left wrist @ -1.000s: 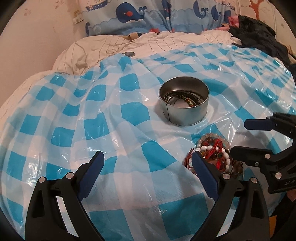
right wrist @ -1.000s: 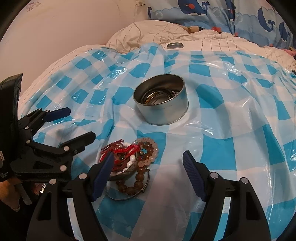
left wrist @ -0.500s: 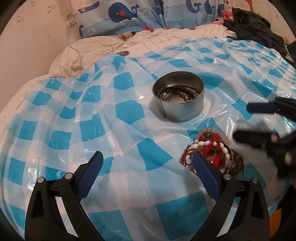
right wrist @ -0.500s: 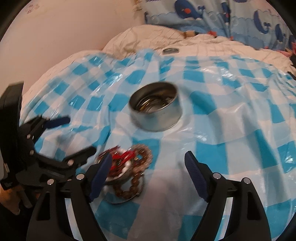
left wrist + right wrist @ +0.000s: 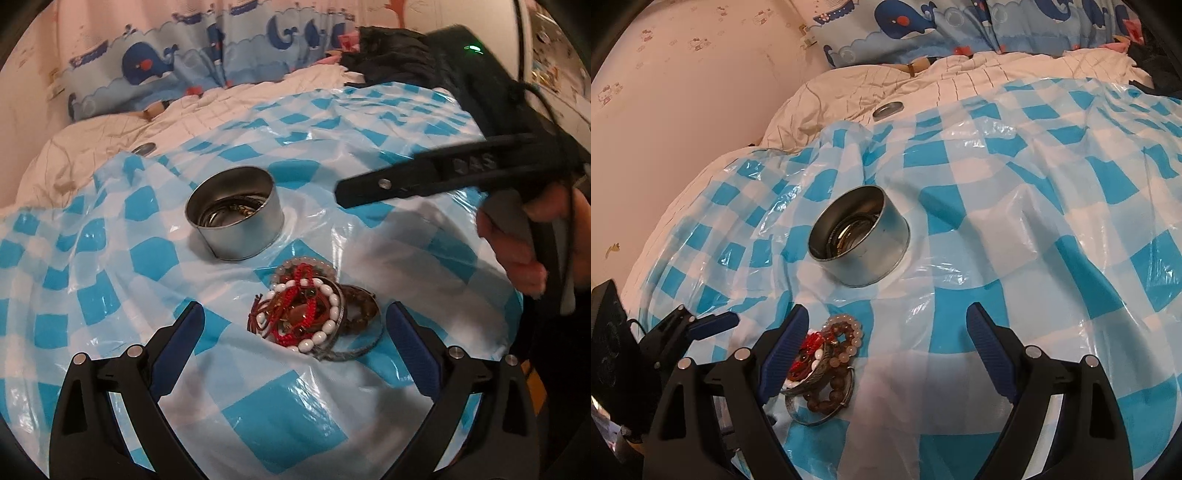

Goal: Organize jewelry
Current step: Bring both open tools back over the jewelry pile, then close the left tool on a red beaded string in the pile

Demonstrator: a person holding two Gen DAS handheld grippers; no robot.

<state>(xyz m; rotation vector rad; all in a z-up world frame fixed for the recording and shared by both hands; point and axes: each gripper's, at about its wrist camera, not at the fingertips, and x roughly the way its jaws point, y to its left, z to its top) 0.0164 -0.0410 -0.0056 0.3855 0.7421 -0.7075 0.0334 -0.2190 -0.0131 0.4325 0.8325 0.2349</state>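
- Our left gripper is spread wide and holds nothing; its blue pads stand on either side of the pile, which lies between and just ahead of them.
- The pile is a tangle of bracelets on the sheet: white beads, red cord, brown beads and a metal bangle at the edge.
- The tin sits on the sheet just beyond the pile, upright and uncovered, with a few dark and metal pieces lying in the bottom.
- Our right gripper is also wide apart and empty. Its left pad covers the near edge of the pile; we cannot tell whether it touches the beads.
- From the left wrist we see the right gripper's arm side-on above the sheet, right of the tin, with the hand on its grip.
- From the right wrist the tin lies ahead and left of centre.
- A small metal lid rests on the white quilt beyond the sheet, well apart from the tin.
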